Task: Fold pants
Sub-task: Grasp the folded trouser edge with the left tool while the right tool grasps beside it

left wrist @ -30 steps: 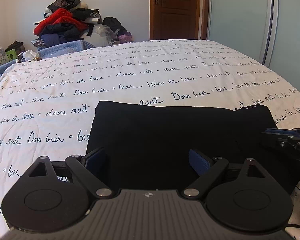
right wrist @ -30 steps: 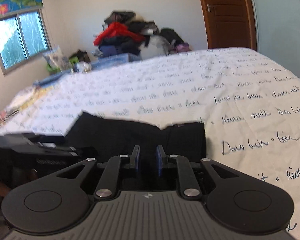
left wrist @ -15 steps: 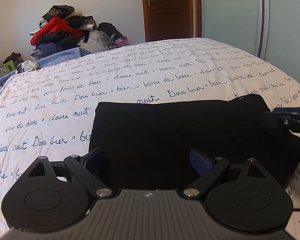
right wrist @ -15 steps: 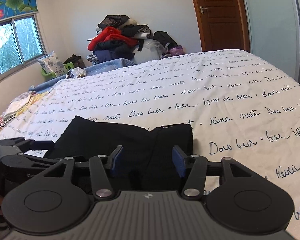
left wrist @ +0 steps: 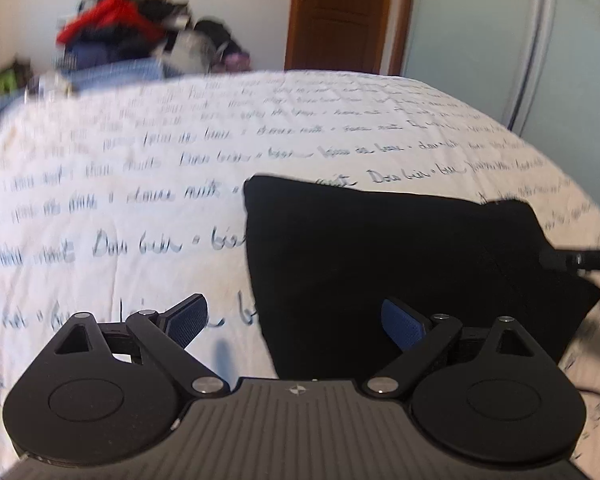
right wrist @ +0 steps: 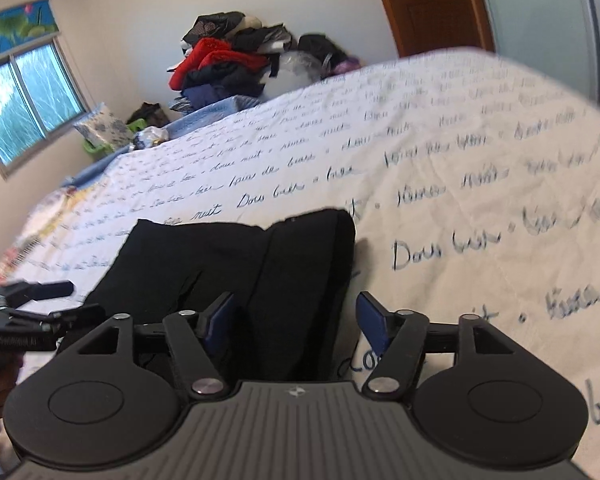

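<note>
Bedroom with a script-printed bed (left wrist: 140, 208), folded black pants (left wrist: 380, 264) lying flat on it nearest the cameras, left gripper (left wrist: 296, 322) fingers spread wide over the pants' left edge, right gripper (right wrist: 296, 322) fingers apart over their right edge, clothes pile (right wrist: 228, 60) beyond the bed

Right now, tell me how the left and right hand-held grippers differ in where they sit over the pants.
The left hand-held gripper straddles the left edge of the black pants: one pad over the bedspread, the other over cloth. The right hand-held gripper straddles the pants' right edge, with its outer pad over bedspread. Both are open and hold nothing.
</note>
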`<state>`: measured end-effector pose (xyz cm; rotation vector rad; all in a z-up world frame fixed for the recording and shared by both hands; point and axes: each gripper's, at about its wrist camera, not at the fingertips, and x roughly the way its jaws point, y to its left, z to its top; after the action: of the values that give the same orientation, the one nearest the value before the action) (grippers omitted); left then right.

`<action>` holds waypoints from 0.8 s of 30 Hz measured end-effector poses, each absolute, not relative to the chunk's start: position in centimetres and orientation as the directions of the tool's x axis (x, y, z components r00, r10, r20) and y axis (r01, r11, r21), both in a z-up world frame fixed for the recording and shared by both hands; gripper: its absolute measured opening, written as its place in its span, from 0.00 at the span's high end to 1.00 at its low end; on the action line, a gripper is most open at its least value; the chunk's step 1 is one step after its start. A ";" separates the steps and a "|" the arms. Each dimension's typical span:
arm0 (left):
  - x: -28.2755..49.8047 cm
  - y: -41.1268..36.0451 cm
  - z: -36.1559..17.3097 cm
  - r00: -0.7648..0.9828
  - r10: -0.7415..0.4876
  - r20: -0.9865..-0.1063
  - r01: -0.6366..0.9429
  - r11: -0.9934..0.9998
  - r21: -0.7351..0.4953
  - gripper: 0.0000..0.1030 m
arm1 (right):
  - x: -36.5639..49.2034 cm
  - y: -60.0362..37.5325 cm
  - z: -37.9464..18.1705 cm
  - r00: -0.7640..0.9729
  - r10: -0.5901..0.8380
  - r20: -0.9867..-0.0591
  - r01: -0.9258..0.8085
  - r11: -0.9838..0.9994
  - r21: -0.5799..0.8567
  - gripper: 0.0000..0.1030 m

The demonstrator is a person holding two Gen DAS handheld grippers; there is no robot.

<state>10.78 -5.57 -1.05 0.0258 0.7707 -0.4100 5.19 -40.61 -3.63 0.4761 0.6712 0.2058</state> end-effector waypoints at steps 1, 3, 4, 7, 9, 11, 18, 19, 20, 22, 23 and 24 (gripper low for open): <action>11.4 -4.7 -1.3 0.611 -0.383 -0.693 0.356 0.915 -0.191 0.09 | 5.4 -41.2 -4.1 0.757 0.369 -0.539 -0.034 0.846 0.532 0.34; 12.7 -3.3 -1.8 0.533 -0.463 -0.708 0.336 0.884 -0.326 0.09 | 5.7 -42.1 -4.7 0.743 0.425 -0.517 -0.043 0.801 0.598 0.34; 13.1 -2.8 -2.2 0.496 -0.505 -0.706 0.323 0.863 -0.390 0.09 | 5.9 -42.4 -5.0 0.732 0.454 -0.508 -0.055 0.783 0.620 0.33; 14.1 -2.1 -3.1 0.439 -0.585 -0.682 0.311 0.811 -0.496 0.08 | 6.4 -42.6 -5.4 0.695 0.525 -0.492 -0.099 0.747 0.658 0.33; 14.5 -2.2 -3.3 0.421 -0.617 -0.665 0.327 0.787 -0.523 0.07 | 6.9 -42.5 -5.7 0.672 0.562 -0.483 -0.120 0.726 0.678 0.33; 15.0 -2.4 -3.6 0.391 -0.655 -0.647 0.335 0.756 -0.563 0.06 | 7.5 -42.6 -5.8 0.660 0.586 -0.471 -0.125 0.703 0.700 0.33; 16.1 -4.1 -4.1 0.353 -0.711 -0.608 0.334 0.703 -0.628 0.07 | 10.3 -42.4 -6.6 0.610 0.678 -0.410 -0.165 0.615 0.771 0.32; 16.3 -4.3 -4.2 0.355 -0.713 -0.604 0.324 0.700 -0.636 0.08 | 10.7 -42.2 -6.6 0.608 0.689 -0.395 -0.168 0.597 0.784 0.32; 16.4 -4.4 -4.3 0.358 -0.716 -0.599 0.317 0.697 -0.644 0.09 | 11.0 -42.2 -6.7 0.606 0.698 -0.383 -0.170 0.583 0.794 0.32; 16.5 -4.6 -4.3 0.369 -0.717 -0.591 0.310 0.695 -0.649 0.16 | 11.4 -42.1 -6.9 0.605 0.707 -0.366 -0.177 0.568 0.804 0.32; 16.5 -4.7 -4.4 0.376 -0.712 -0.594 0.305 0.700 -0.646 0.21 | 11.5 -42.0 -7.0 0.607 0.707 -0.363 -0.181 0.568 0.803 0.34; 16.5 -4.7 -4.4 0.383 -0.703 -0.599 0.304 0.709 -0.637 0.25 | 11.5 -41.8 -7.0 0.609 0.703 -0.368 -0.184 0.576 0.796 0.35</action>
<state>16.50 -4.74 -4.40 -0.4666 0.9828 -0.6720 11.50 -41.77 -6.96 0.7928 0.7441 0.5786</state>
